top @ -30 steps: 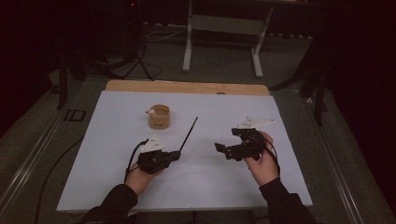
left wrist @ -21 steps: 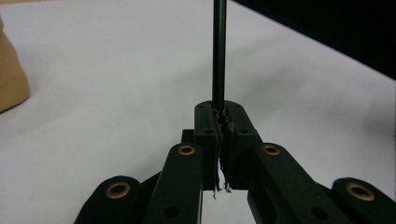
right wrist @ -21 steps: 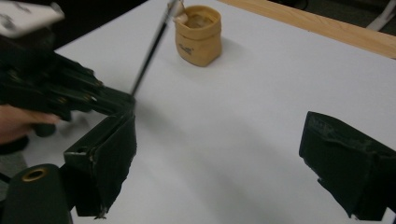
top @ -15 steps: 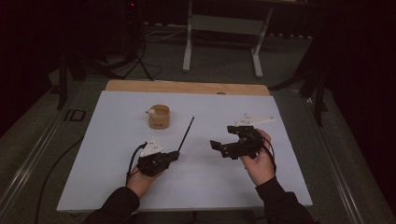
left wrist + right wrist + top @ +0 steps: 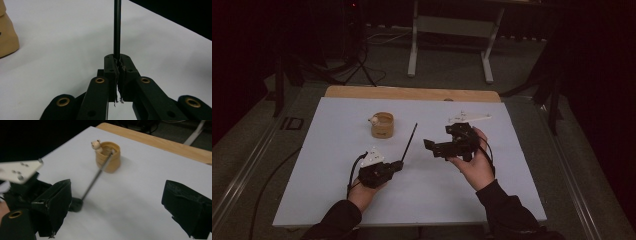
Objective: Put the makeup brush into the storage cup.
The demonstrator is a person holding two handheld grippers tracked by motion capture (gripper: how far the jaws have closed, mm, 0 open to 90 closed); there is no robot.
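Observation:
A thin black rod [image 5: 409, 143] slants up and away from my left gripper [image 5: 400, 163], which is shut on its near end low over the white table. In the left gripper view the rod [image 5: 117, 25] rises straight out of the closed jaws of the left gripper [image 5: 119, 61]. My right gripper [image 5: 436, 143] is held above the table to the right and points left toward the rod, with its jaws wide apart and nothing between them. The right gripper view looks past its own open gripper [image 5: 120, 207] at the rod [image 5: 95, 178] and the left gripper [image 5: 75, 204].
A small tan wooden cup [image 5: 382, 125] with a tiny figure on its rim stands behind the left gripper, and the rod's far tip lies close to the cup [image 5: 108, 157]. The white sheet [image 5: 512, 190] covers a wooden table. Metal stand legs [image 5: 484, 60] rise beyond the far edge.
My right gripper has drifted a little to the left, toward the rod, staying open. The left gripper and rod have hardly moved.

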